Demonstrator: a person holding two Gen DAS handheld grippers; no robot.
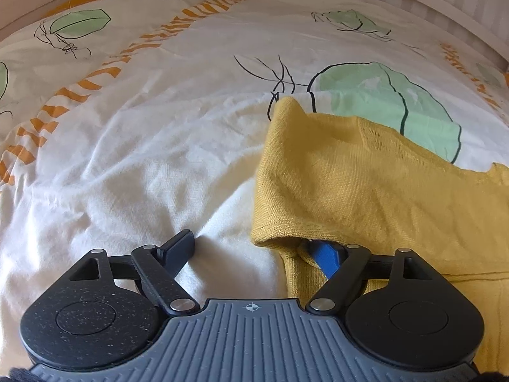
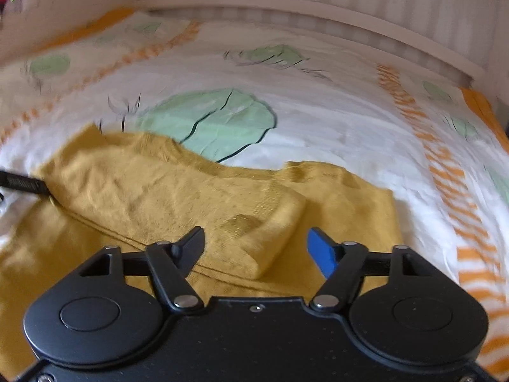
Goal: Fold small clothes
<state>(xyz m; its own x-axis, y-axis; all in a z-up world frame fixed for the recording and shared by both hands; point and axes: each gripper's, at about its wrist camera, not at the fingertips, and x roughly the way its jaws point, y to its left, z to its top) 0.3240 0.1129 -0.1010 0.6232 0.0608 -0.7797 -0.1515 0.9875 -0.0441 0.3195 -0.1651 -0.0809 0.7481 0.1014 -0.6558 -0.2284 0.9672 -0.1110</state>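
Lying across the bed (image 1: 133, 159) on a leaf-printed cover (image 2: 334, 127), the yellow knit garment (image 2: 178, 187) is found straight ahead of the right gripper (image 2: 256, 246), whose jaws are spread wide with a folded-over sleeve (image 2: 254, 222) reaching in between them, untouched by either finger as far as can be told. Its long axis is seen running crosswise to these jaws, from far left to near right. From the left gripper (image 1: 254, 248) the garment is placed to the right; these jaws are also spread, and the blue finger (image 1: 326, 256) is tucked under a lifted hem (image 1: 273, 237) while the black one rests on bare sheet. The right gripper is judged the nearer for the coming fold. The knit is seen as soft, mustard-coloured and rumpled, partly doubled over itself.
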